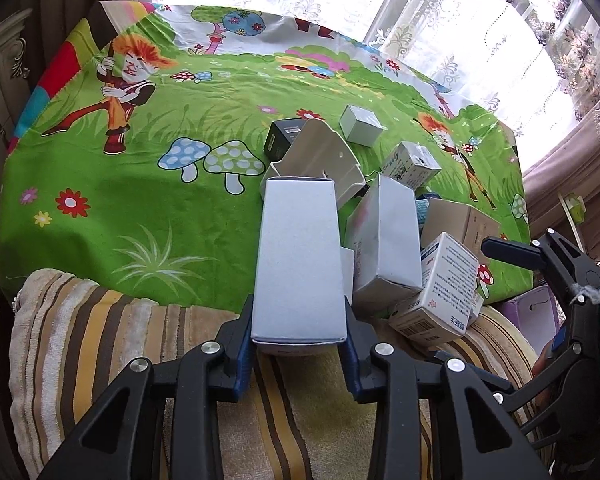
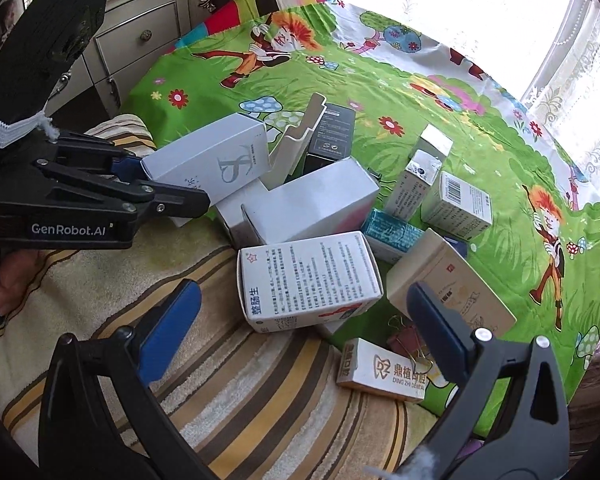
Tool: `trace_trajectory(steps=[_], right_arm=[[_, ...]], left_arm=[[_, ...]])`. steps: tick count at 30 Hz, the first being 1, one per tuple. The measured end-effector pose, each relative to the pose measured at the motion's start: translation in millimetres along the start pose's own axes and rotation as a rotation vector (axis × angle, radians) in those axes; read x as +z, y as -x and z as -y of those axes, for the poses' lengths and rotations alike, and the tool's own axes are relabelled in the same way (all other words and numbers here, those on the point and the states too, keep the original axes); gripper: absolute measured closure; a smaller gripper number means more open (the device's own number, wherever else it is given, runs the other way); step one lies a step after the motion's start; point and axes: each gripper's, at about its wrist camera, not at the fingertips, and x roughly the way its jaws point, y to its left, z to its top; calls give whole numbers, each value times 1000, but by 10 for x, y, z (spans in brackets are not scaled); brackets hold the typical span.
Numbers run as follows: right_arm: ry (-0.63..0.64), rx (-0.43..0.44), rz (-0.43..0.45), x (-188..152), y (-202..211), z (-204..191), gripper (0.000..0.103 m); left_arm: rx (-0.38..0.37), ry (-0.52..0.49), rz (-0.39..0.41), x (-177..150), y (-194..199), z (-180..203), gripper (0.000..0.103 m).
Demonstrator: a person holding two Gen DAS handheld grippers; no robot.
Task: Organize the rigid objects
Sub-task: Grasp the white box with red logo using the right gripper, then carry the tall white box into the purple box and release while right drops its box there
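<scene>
My left gripper [image 1: 299, 354] is shut on a tall white box [image 1: 298, 264], held above the striped towel [image 1: 112, 336]; the same box [image 2: 210, 156] with a grey logo shows in the right wrist view, in the left gripper [image 2: 172, 196]. My right gripper [image 2: 304, 320] is open and empty, just above a white medicine box with Chinese text [image 2: 308, 280]. Several more boxes lie in a pile: a large white box [image 2: 312, 200], a black box [image 2: 332, 132], a tan box [image 2: 452, 284], a teal box [image 2: 396, 232] and a dental box [image 2: 384, 368].
A white plastic holder [image 1: 320, 156] stands tilted behind the pile. The green cartoon cloth [image 1: 140, 184] covers the table. A binder clip [image 2: 408, 336] lies by the dental box. A cabinet [image 2: 140, 40] stands at the left, a curtained window [image 1: 480, 32] behind.
</scene>
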Motion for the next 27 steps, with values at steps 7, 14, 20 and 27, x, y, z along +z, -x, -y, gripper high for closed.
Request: trace_trajectory(steps=[7, 14, 20, 27], right_arm=[[-10, 25, -23, -9, -99, -10, 28], [-40, 28, 32, -80, 89, -22, 28], [-106, 12, 103, -232, 378, -38, 28], [-208, -9, 180, -548, 659, -22, 28]], left_arm=[[-13, 8, 8, -11, 23, -15, 66], [-14, 23, 56, -43, 137, -31, 66], [-21, 44, 112, -90, 302, -43, 66], [-78, 31, 195, -194, 557, 61, 66]])
